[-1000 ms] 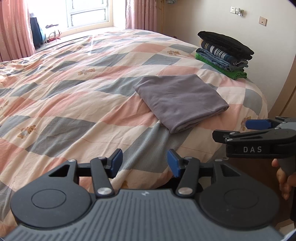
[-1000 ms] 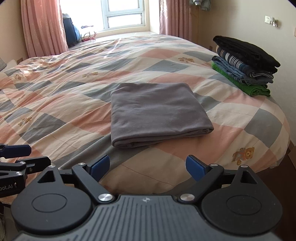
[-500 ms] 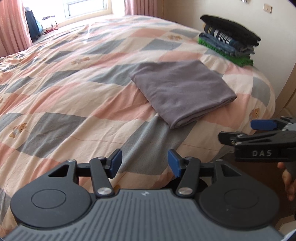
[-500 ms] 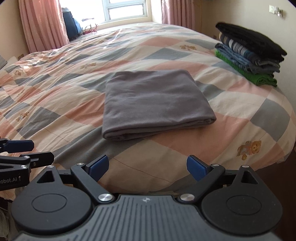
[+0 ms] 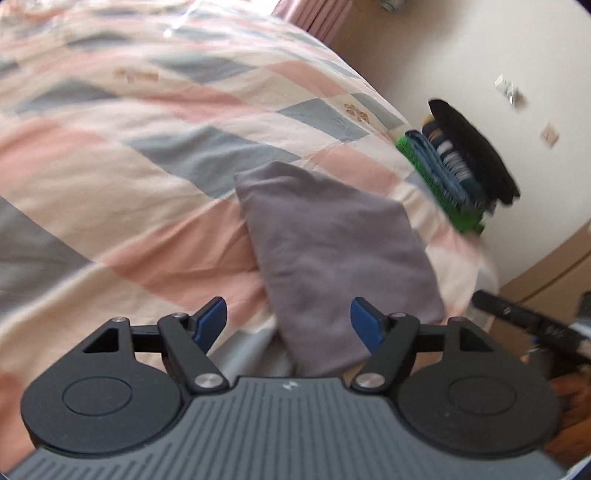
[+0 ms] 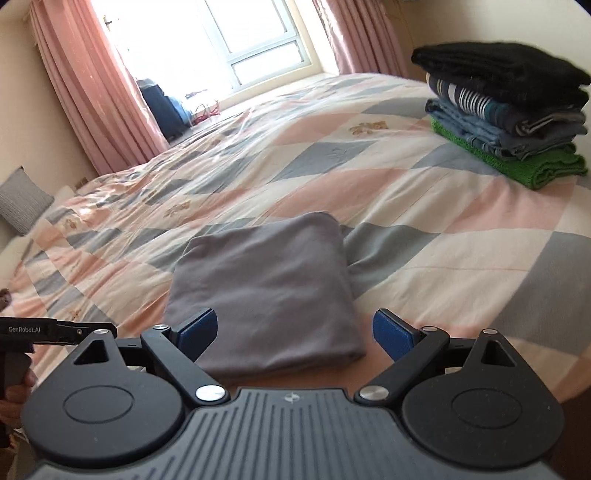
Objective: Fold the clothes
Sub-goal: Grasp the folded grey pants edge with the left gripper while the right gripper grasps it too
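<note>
Where I lean over the near edge: both my grippers point down at the bed, nothing held.
Bed: a wide quilt of pink, cream and grey-blue patches (image 6: pixel 424 192) fills both views.
Window end: pink curtains (image 6: pixel 92 99) frame a bright window (image 6: pixel 236 33) on the far side.
Stack: a pile of folded clothes (image 6: pixel 506 110), black on top, striped and blue between, green knit at the bottom, sits far right on the quilt, well apart from my fingers.
Task piece: the flat folded grey cloth rectangle (image 6: pixel 269 291) lies near the bed's near edge, just beyond both grippers.
Left gripper (image 5: pixel 289 323): my jaws have just been opening and stand wide, with the cloth's near corner seen between them, pads not pressing it.
Right gripper (image 6: pixel 294 332): jaws wide, pads either side of the cloth's near edge, not gripping.
</note>
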Demonstrator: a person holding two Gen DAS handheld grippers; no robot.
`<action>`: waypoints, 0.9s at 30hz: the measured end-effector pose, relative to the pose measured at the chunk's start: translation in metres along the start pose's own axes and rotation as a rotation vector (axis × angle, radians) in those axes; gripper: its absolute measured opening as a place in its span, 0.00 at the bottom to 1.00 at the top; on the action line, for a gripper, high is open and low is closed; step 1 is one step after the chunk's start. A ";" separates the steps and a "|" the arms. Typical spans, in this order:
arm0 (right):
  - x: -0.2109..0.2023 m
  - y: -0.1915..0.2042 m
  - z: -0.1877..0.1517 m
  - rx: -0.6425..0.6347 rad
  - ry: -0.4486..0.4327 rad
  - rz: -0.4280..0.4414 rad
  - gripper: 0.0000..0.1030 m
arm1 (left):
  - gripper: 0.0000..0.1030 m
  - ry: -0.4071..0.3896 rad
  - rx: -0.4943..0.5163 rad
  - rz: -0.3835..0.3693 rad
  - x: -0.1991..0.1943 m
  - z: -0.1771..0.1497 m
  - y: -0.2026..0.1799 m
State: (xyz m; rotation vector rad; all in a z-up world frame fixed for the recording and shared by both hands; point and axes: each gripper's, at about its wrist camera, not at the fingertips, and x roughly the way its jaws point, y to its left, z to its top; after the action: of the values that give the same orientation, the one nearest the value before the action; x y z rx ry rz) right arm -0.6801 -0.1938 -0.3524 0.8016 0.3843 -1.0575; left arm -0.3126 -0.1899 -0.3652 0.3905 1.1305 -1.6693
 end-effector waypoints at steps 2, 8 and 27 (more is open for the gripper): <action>0.018 -0.024 0.010 0.052 0.036 0.054 0.90 | 0.68 0.014 -0.055 -0.043 0.015 0.006 0.006; 0.076 -0.068 0.032 0.185 0.147 0.219 0.90 | 0.70 0.062 -0.107 -0.104 0.057 0.017 0.011; 0.180 -0.092 0.068 0.327 0.489 0.467 0.33 | 0.25 0.201 -0.195 -0.159 0.101 0.055 0.016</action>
State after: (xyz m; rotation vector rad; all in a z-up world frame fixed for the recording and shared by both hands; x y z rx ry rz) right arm -0.6843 -0.3789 -0.4578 1.3755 0.4115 -0.4810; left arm -0.3259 -0.2926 -0.4172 0.3571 1.4940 -1.6650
